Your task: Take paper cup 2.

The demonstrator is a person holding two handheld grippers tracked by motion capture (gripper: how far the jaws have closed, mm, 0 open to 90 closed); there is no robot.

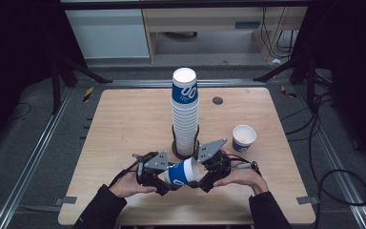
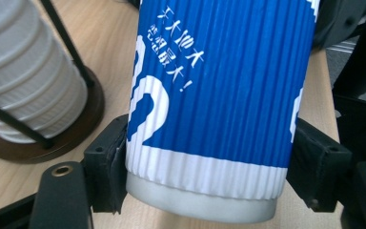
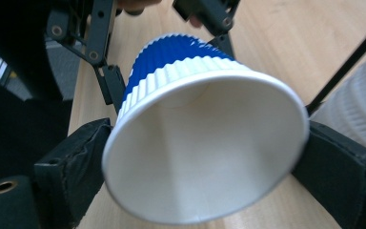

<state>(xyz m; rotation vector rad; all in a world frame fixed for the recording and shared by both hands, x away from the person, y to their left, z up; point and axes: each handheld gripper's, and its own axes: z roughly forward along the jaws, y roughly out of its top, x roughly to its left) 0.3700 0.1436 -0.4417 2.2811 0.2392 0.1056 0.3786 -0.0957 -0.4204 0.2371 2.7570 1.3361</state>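
High view | left gripper (image 1: 167,181): fingers clamped on base of blue ribbed paper cup (image 1: 181,172) | right gripper (image 1: 198,177): fingers pinching cup's rim | cup stack (image 1: 185,112) just beyond fingers

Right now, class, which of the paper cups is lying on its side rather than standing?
The blue cup held between the left gripper and right gripper; the lone cup and the stack stand upright.

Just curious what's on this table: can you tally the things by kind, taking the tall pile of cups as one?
Cup stacks: 1, the stack in its holder
Loose cups: 2, the held cup between both grippers and the upright cup
Grippers: 2, left gripper and right gripper
Total: 5
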